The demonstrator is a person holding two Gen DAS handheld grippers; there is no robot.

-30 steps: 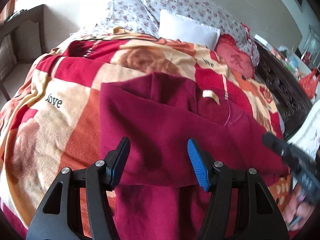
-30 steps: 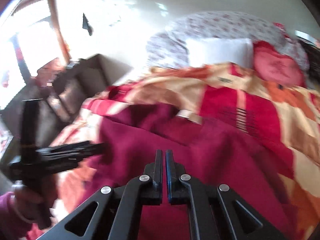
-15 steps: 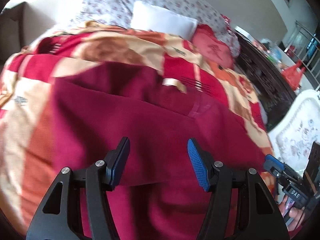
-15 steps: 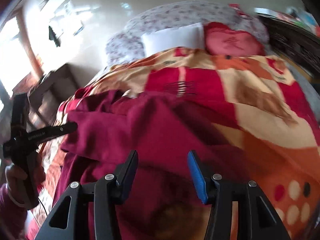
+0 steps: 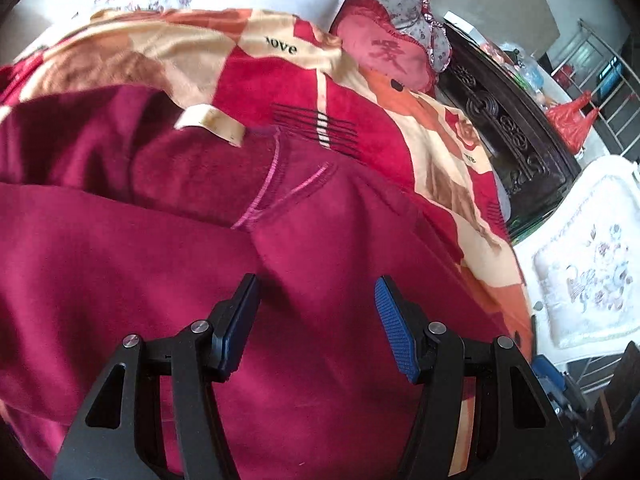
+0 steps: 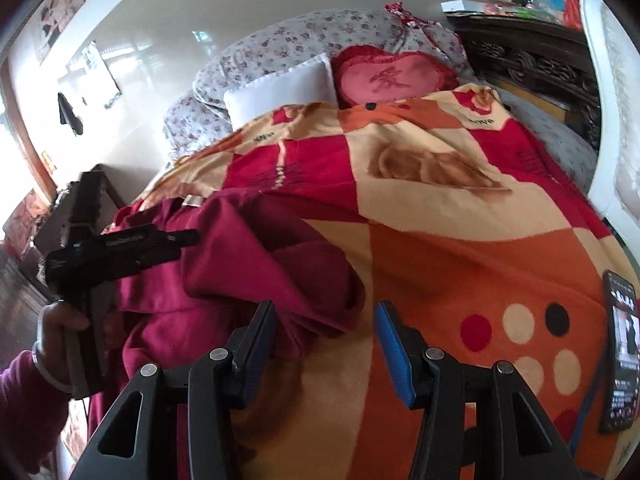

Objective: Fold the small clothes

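Since 1 s ago: right gripper went from clenched on nothing to jaws spread wide, and swung off toward the bare blanket; left gripper kept its jaws apart and moved in closer over the garment.

Garment = dark red fleece, lying on the bed on top of the blanket, partly folded over itself. In left wrist view it fills the frame left to centre; cream neck label at its far edge, pink seam running diagonally away from the jaws. Long axis hard to tell, cloth bunched.

Left gripper: released, holding nothing, garment directly below and between its jaws; can't tell if touching. In right wrist view it shows at far left, held in the person's left hand, pointing right across the garment.

Right gripper: released, empty. Folded garment edge sits just beyond its left jaw; the right jaw is over blanket only. Phone lies on the blanket at far right, well apart.
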